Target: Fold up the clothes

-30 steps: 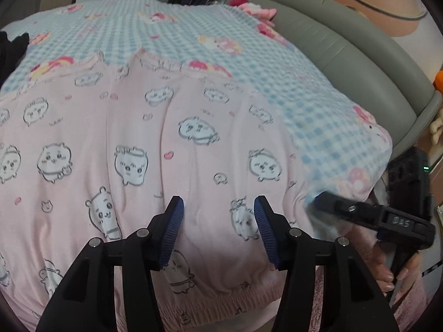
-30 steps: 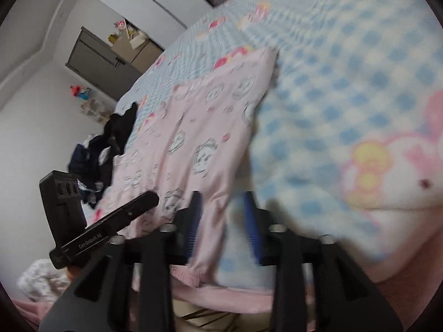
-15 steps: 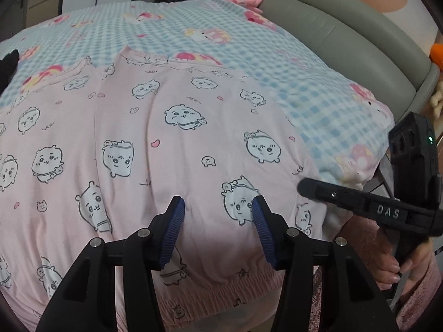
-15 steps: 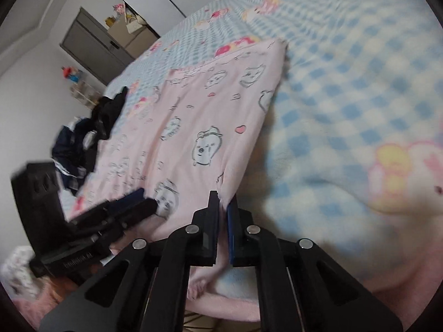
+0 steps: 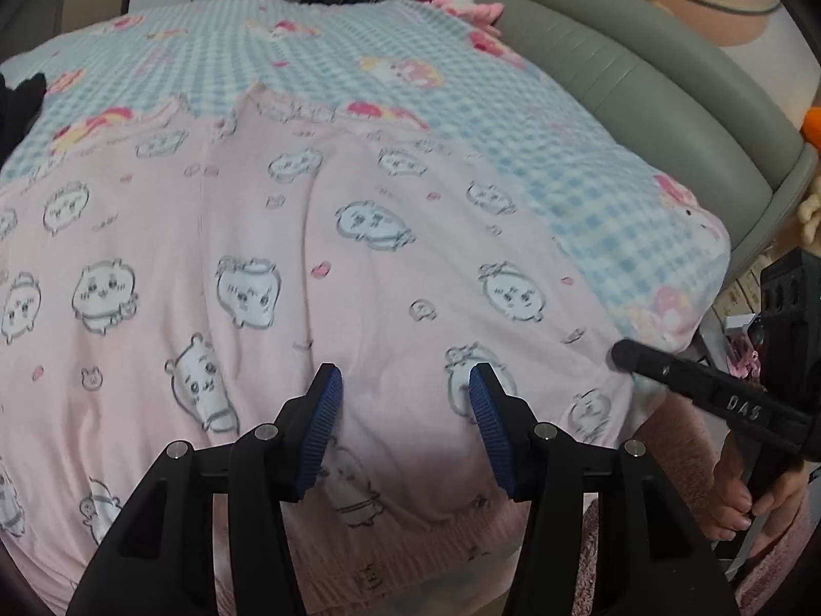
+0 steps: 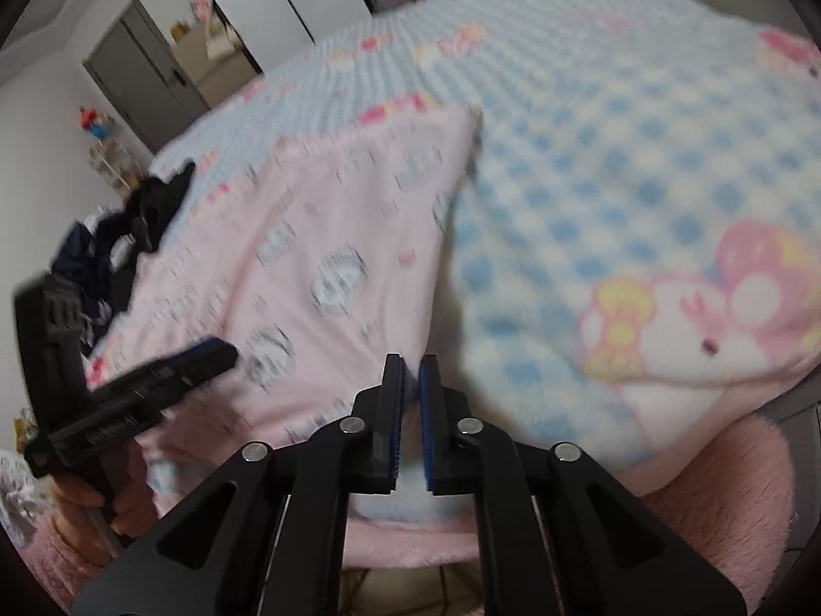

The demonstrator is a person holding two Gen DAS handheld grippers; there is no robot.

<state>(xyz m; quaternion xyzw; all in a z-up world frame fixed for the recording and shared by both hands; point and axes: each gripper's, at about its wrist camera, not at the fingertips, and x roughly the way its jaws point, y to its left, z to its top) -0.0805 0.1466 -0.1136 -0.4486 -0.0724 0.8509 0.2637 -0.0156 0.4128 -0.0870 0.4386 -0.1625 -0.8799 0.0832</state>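
Your left gripper [image 5: 405, 400] hovers with jaws apart over the near hem of the pink cartoon-print garment [image 5: 287, 277] spread on the blue checked blanket [image 5: 513, 118], while your right gripper [image 6: 410, 385] is closed, seemingly pinching the garment's right corner, though blur hides it.

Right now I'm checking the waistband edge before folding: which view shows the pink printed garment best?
The left wrist view: the pink printed garment lies spread and sharp, its gathered near hem visible. The right wrist view shows it blurred and from the side, with only its right edge clear.
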